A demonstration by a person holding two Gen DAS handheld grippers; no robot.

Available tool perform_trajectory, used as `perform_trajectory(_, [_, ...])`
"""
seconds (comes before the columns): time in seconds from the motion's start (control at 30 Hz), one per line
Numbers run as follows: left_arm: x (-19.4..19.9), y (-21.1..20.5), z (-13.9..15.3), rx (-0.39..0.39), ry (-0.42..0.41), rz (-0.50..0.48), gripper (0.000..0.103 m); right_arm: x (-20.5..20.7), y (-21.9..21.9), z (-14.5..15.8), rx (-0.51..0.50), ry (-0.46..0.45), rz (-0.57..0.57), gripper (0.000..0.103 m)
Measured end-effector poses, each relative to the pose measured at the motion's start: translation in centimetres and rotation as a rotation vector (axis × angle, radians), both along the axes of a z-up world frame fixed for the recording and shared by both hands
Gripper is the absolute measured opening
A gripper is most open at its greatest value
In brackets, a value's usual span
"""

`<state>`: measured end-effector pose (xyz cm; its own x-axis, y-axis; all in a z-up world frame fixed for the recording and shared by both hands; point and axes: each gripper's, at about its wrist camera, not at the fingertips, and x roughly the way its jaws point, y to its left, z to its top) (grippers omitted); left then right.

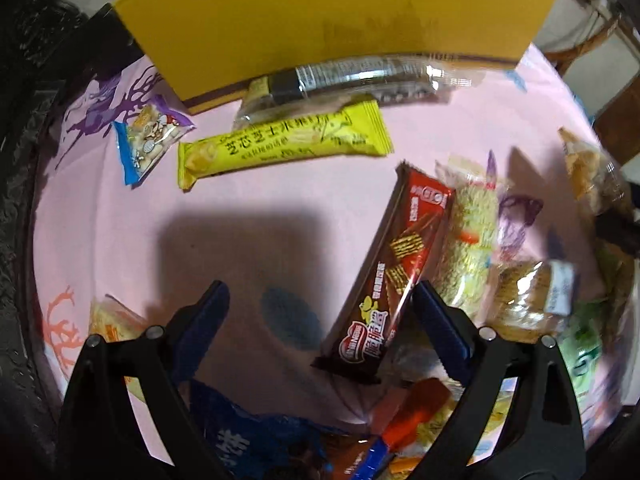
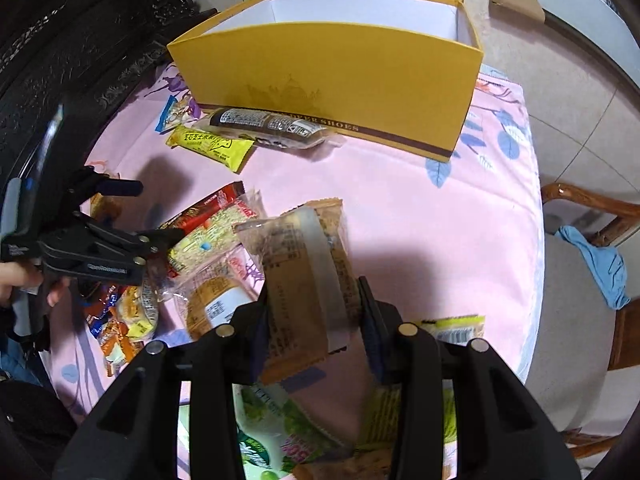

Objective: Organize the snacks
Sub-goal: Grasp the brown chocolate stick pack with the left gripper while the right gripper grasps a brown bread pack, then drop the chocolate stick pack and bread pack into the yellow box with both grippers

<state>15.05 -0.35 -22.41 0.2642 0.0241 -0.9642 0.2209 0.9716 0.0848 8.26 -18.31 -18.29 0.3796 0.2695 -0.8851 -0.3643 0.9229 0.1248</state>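
- The left wrist camera is looking steeply down along its fingers, sitting close above the pink tablecloth (image 1: 120, 220), with the yellow box (image 1: 320, 20) filling the top.
- The right wrist camera is looking down from farther back, taking in the whole box (image 2: 332, 64), floor and a chair (image 2: 592, 208).
- Both are sharing the yellow snack bar (image 1: 284, 144) (image 2: 212, 146) before the box.

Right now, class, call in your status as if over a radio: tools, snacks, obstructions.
Right tool shut on brown snack packet, lifted. Left tool open, low over red wafer bar. Yellow box open, path clear.
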Motion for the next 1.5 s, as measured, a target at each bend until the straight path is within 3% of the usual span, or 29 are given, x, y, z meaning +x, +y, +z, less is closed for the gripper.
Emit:
perform_trajectory(0.07, [-0.3, -0.2, 0.1, -0.008, -0.018, -0.020, 0.085, -0.1, 0.3, 0.0, 0.004, 0.004, -0.010, 0.040])
perform_trajectory(0.13, [-0.5, -0.5, 0.0, -0.040, -0.009, -0.030, 0.065, -0.2, 0.4, 0.1, 0.011, 0.005, -0.013, 0.040])
perform_trajectory(0.17, [-0.5, -0.6, 0.0, -0.049, -0.011, -0.032, 0.062, -0.3, 0.5, 0.1, 0.012, 0.006, -0.015, 0.040])
perform_trajectory(0.33, [-0.1, -0.4, -0.3, -0.103, -0.012, -0.058, 0.061, -0.2, 0.7, 0.3, 0.014, 0.011, -0.014, 0.040])
perform_trajectory(0.57, [0.2, -0.2, -0.4, -0.115, -0.015, -0.143, 0.057, -0.3, 1.0, 1.0, 0.021, 0.000, -0.023, 0.040])
perform_trajectory(0.6, [-0.1, -0.5, -0.2, -0.118, -0.021, -0.158, 0.036, -0.4, 1.0, 1.2, 0.023, -0.006, -0.026, 0.040])
perform_trajectory(0.63, [-0.4, -0.9, 0.0, -0.109, -0.028, -0.171, 0.024, -0.5, 1.0, 1.3, 0.023, -0.010, -0.028, 0.040])
perform_trajectory(0.73, [-1.3, -2.1, 0.2, -0.055, -0.054, -0.180, 0.024, -0.8, 0.7, 1.5, 0.028, -0.018, -0.042, 0.040])
perform_trajectory(1.07, [-3.5, -0.9, 1.4, -0.123, -0.067, -0.066, 0.023, -1.7, 0.9, 2.7, 0.037, -0.043, -0.045, 0.040])
perform_trajectory(1.3, [-3.9, -0.4, 5.4, -0.176, -0.145, 0.009, 0.023, -1.9, 2.2, 3.2, 0.021, -0.050, -0.037, 0.040])
perform_trajectory(1.5, [-0.3, 0.4, 10.1, -0.206, -0.228, 0.067, 0.023, 0.1, 2.8, 6.3, 0.009, -0.119, -0.037, 0.040])
